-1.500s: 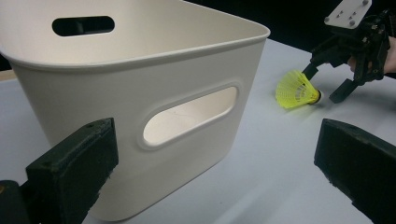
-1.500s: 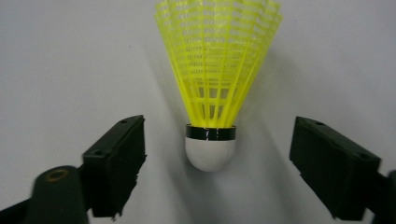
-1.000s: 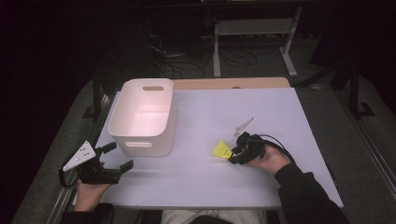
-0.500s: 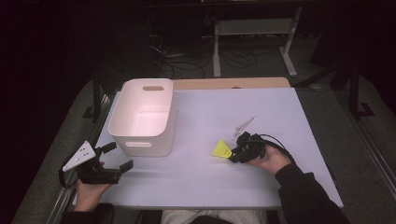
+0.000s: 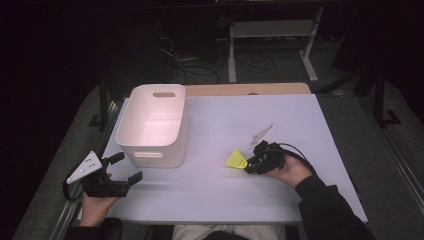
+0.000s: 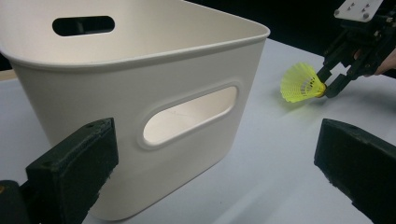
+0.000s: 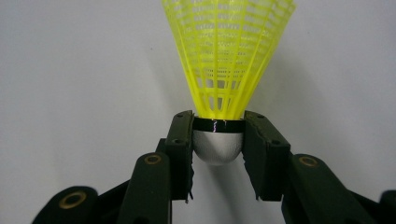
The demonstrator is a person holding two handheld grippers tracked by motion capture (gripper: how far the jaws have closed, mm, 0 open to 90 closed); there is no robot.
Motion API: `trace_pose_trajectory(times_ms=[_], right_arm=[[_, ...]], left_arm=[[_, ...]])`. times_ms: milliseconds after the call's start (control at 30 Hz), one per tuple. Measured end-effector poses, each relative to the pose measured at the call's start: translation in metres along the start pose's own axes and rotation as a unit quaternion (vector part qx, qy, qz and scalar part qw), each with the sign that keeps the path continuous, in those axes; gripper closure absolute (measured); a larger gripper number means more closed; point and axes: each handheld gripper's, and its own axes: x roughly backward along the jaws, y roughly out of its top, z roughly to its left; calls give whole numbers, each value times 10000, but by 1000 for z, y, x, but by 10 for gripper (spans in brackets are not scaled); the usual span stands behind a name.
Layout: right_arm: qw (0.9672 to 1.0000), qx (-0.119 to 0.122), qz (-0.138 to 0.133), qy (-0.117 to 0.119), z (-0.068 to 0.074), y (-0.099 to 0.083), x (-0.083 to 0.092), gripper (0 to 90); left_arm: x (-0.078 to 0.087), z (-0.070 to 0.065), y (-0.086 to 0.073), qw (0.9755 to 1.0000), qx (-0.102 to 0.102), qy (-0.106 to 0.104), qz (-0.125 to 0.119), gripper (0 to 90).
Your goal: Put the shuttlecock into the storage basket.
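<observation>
Shuttlecock [image 5: 235,160], right of centre in the high view, lies on the table [image 5: 300,125], its white cork pinched by the right gripper [image 5: 254,165]. Grasp made; lift and carry left to the bin [image 5: 152,125] apparently remain. Left gripper [image 5: 127,167], lower left, spread and idle.

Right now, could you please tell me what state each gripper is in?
Left gripper: open, holding nothing, beside the white bin.
Right gripper: closed on the yellow shuttlecock, gripping its white cork base.
</observation>
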Motion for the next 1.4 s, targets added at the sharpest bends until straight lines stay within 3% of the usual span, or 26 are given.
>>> trace_pose_trajectory(times_ms=[633,1400], right_arm=[[9995,152,-259,-111,5,17,30,629],[9988,224,-406,-133,1,28,49,629]], left_arm=[[0,0,0,10000,20,2,-29,0],[0,0,0,10000,18,2,-26,0]])
